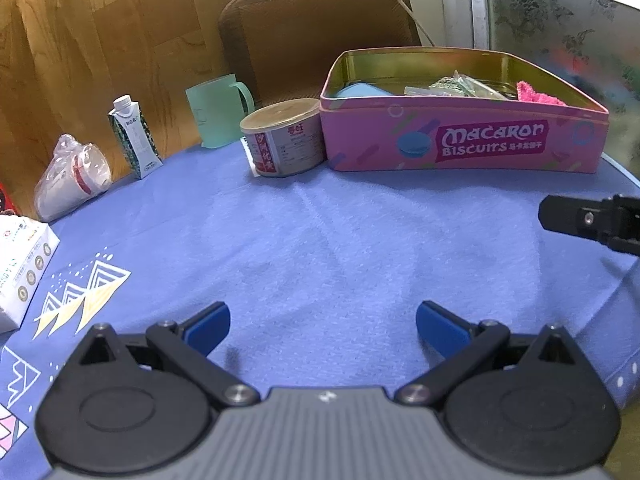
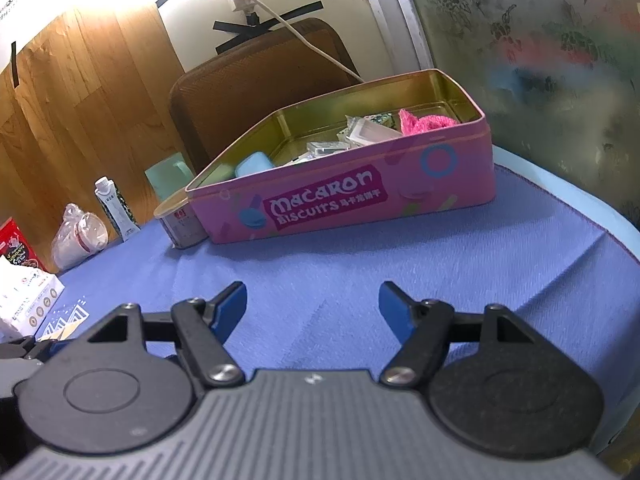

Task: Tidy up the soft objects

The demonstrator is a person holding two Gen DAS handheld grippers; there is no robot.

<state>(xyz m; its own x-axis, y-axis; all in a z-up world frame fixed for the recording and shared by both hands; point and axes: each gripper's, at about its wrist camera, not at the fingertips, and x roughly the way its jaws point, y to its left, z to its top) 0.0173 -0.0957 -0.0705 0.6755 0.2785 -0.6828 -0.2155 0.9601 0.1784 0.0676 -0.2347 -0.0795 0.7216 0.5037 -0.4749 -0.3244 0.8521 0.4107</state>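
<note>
In the right wrist view, the round can [image 2: 180,224] is largely hidden behind the left end of the pink tin [image 2: 340,196], and the green mug [image 2: 168,176] shows only above the tin's rim. The white box [image 1: 20,272] at the left edge of the blue cloth [image 1: 320,248] is cut off by the picture's left side. The clear packets [image 2: 360,136] inside the tin overlap, and their contents and print are too small to identify.
</note>
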